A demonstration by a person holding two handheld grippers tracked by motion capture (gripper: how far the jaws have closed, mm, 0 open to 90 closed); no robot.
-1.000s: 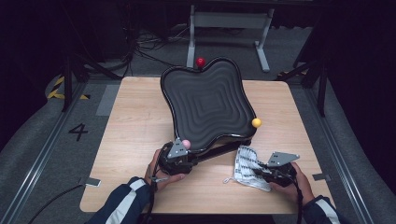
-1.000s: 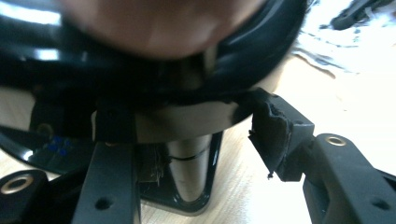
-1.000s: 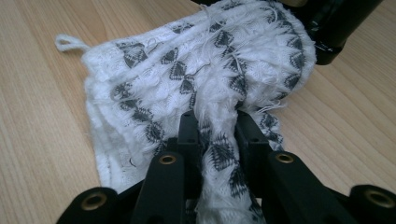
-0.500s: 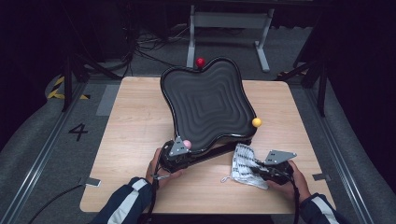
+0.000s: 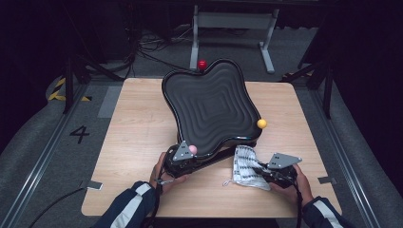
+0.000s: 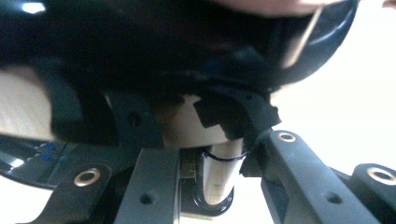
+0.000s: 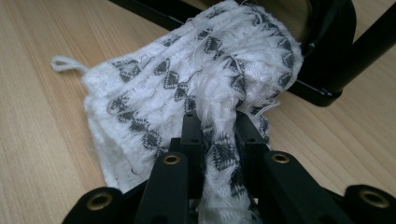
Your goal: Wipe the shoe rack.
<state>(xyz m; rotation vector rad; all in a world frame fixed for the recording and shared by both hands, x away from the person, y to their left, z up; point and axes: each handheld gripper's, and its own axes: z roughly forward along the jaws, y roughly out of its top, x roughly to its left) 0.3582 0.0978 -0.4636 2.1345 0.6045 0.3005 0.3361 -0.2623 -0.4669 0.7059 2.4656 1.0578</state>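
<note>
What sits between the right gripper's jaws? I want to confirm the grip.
A fold of the white patterned cloth is pinched between the right gripper jaws, seen in the right gripper view.

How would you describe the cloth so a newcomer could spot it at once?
On the wooden table, look below the near right edge of the big black wavy tray. There the cloth lies bunched, one fold pinched in the right gripper. It is the one soft thing there: white, fringed, with rows of dark grey diamonds.
</note>
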